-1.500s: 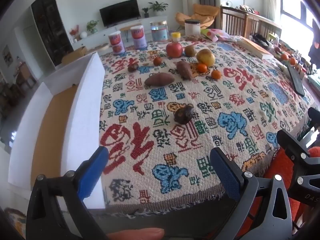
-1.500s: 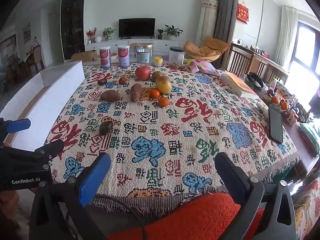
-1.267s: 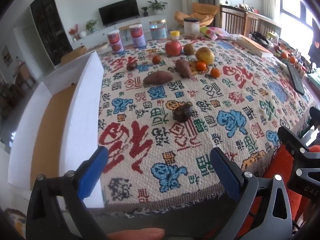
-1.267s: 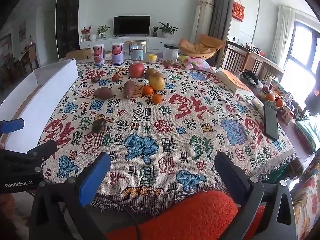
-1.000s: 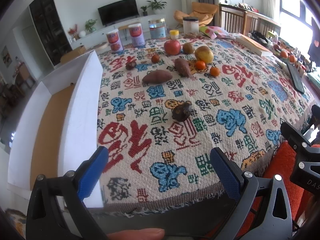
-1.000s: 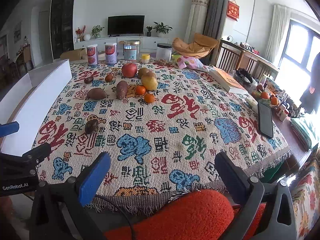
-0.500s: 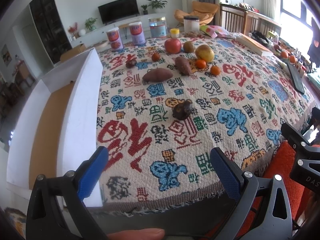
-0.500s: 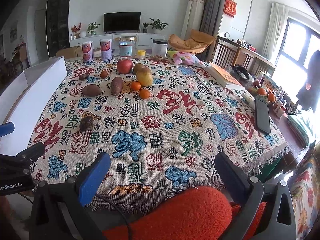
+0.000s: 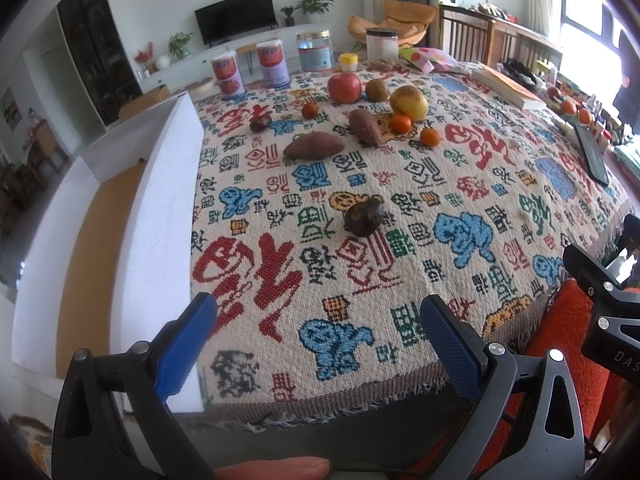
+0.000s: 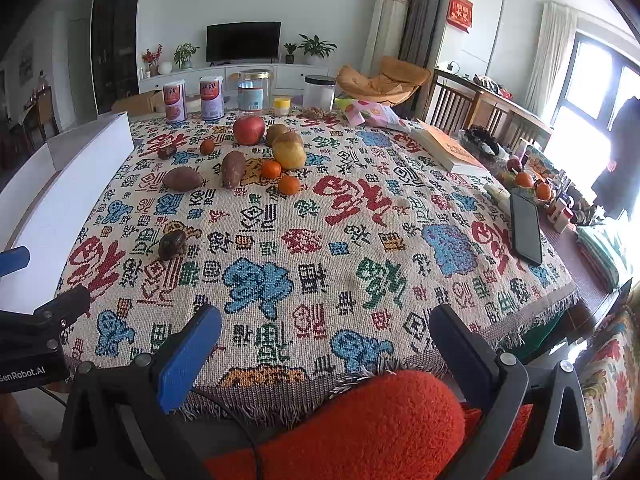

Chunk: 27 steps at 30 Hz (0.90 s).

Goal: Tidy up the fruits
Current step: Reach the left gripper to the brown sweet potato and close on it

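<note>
Inspection runs left to right. At the far left stands the white box (image 9: 156, 216), long and open-topped with a brown floor, its near wall touching the edge of the patterned tablecloth (image 9: 460, 184); no fruit is visible inside it. The left gripper (image 9: 316, 344) hangs over the near table edge, fingers spread wide with nothing between them. Just beyond it, alone on the cloth, lies a dark roundish fruit (image 9: 364, 219), well apart from the rest. The main group sits farther back: two brown sweet potatoes (image 9: 314, 146), a red apple (image 9: 344, 87), a yellow pear-like fruit (image 9: 408, 103) and small oranges (image 9: 430, 136), with tins and jars (image 9: 228, 74) behind them. To the right, the right gripper (image 10: 324, 344) is likewise spread and empty, held above an orange-red fuzzy sleeve (image 10: 372, 424); a book (image 10: 452, 150) and a dark phone (image 10: 526, 228) lie toward the table's right side. Change over the last second and a half: slight only. Both views have drifted a little, the right one panning so that the fruit group sits further left in it; no item has moved and neither gripper has closed. Assessment: sorting has not begun. The lone dark fruit is nearest the left gripper and appears the likeliest first pick, presumably for the box.
</note>
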Each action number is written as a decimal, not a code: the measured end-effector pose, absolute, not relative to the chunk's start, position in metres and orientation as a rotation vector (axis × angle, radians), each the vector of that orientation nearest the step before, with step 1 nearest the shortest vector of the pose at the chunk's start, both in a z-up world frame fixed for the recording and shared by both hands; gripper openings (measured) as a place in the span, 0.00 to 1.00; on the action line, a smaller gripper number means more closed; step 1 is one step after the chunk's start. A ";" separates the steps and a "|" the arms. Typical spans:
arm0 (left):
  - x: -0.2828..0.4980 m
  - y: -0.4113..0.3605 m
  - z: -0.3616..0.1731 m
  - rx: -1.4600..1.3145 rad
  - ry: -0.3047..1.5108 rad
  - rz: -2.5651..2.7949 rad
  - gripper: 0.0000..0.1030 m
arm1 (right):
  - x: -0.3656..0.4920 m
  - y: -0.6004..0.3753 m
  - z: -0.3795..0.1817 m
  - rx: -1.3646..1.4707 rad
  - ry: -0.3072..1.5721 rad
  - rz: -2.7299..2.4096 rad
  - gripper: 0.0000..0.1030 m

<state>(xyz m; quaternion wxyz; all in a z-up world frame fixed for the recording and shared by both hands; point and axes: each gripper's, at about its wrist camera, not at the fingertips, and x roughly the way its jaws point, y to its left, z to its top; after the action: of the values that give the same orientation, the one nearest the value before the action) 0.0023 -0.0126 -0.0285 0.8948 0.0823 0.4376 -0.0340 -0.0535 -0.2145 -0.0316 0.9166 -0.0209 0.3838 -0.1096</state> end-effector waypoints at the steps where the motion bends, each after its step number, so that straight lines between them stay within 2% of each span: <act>1: 0.005 -0.010 -0.028 0.166 0.908 -0.067 0.99 | -0.054 -0.215 -0.032 -0.044 0.785 -0.226 1.00; 7: 0.040 0.031 -0.032 0.014 0.954 -0.035 0.99 | -0.050 -0.218 -0.036 -0.003 0.791 -0.170 1.00; 15: 0.115 0.029 -0.098 -0.010 1.087 -0.005 0.99 | 0.013 -0.263 -0.055 0.046 0.830 -0.179 1.00; 19: 0.150 0.040 -0.120 -0.090 1.095 0.048 0.99 | 0.069 -0.299 -0.075 0.134 0.893 -0.199 1.00; 22: 0.164 0.041 -0.125 -0.037 1.055 0.097 1.00 | 0.107 -0.315 -0.090 0.123 0.917 -0.253 1.00; 27: 0.163 0.047 -0.127 -0.066 1.002 0.117 1.00 | 0.127 -0.323 -0.119 0.136 0.920 -0.284 1.00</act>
<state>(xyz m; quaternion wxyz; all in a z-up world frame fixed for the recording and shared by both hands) 0.1631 0.0473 -0.1265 0.8749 -0.0317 0.4800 0.0558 0.1265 -0.3225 -0.1191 0.8842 0.0656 0.4420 -0.1363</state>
